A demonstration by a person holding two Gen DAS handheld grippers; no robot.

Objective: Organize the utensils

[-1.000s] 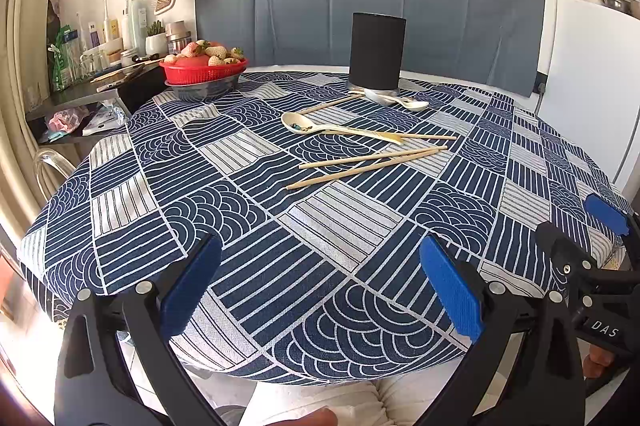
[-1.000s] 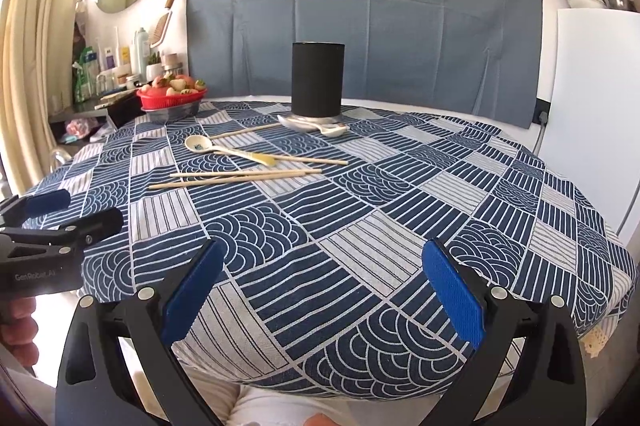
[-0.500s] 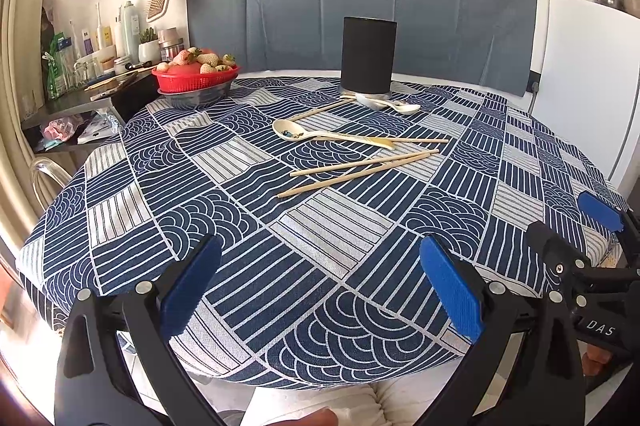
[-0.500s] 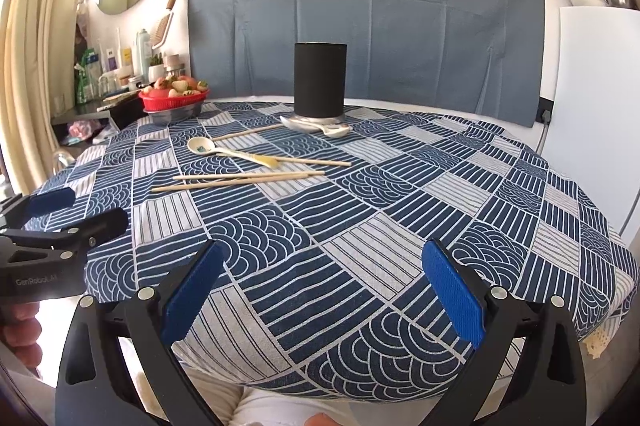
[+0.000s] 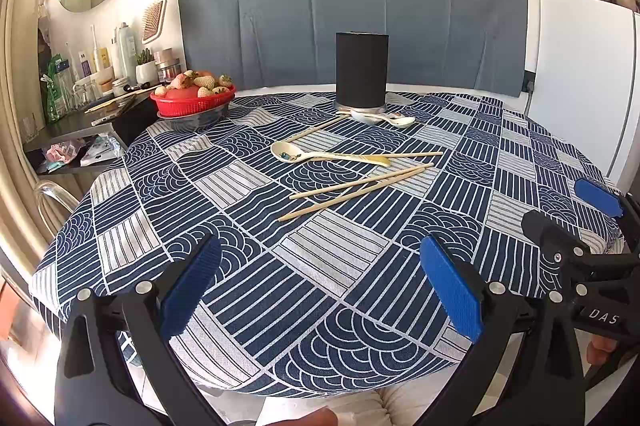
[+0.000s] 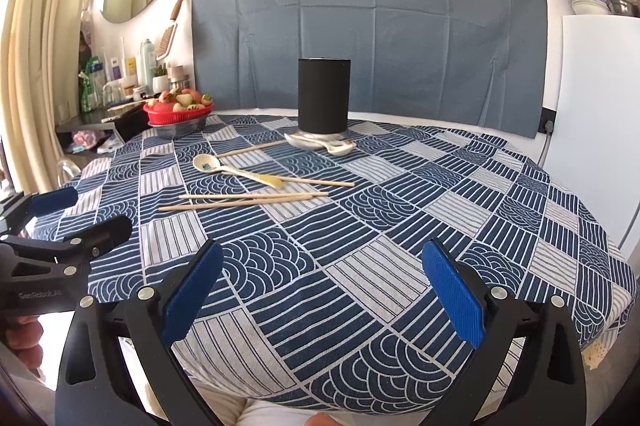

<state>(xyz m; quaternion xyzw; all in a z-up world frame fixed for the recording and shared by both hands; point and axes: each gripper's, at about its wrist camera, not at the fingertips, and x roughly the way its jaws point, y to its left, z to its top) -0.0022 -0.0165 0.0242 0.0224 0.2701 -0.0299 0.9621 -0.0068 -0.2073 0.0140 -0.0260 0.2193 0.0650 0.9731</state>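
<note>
Only right view shows wall socket.

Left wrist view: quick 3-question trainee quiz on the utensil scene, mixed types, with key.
1. True or false: the left tongs hold a chopstick.
2. The cream spoon lies: A) inside the black cylinder holder B) flat on the tablecloth C) in the red basket
3. Fill in: the right tongs are ___.

Key: 1 false; 2 B; 3 open
</note>
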